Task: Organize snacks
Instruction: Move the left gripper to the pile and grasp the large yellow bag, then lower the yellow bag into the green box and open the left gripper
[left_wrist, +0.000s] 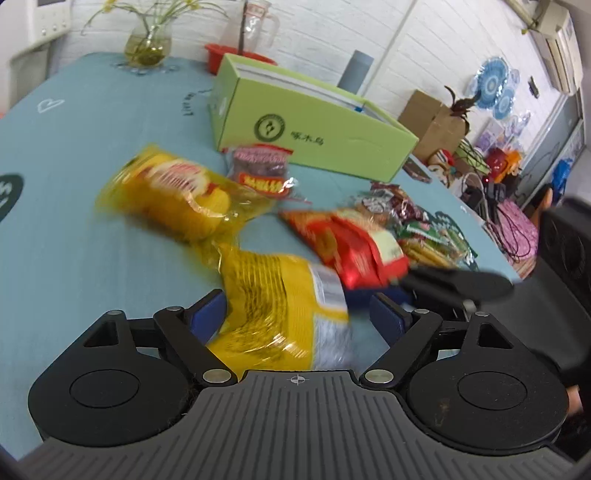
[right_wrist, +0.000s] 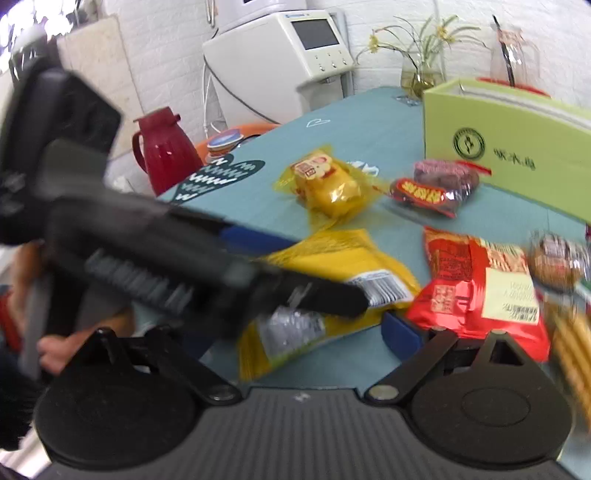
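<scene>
Left gripper (left_wrist: 295, 314) jaws spread, straddling near end of big yellow bag (left_wrist: 284, 314); pads not pressing. Right gripper (right_wrist: 295, 325) spread wide, red bag (right_wrist: 476, 288) at its right finger; grip not evident. Round yellow pack (left_wrist: 173, 192) and dark purple pack (left_wrist: 262, 166) lie farther out on blue tablecloth (left_wrist: 74, 240). Green box (left_wrist: 314, 125) stands at far side. Frames blurred.

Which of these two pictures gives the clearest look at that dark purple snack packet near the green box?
The right wrist view. There the dark purple packet lies fully in sight with its red-and-yellow label facing the camera. In the left wrist view the same packet is farther off and blurrier, tucked against the green box.
</scene>
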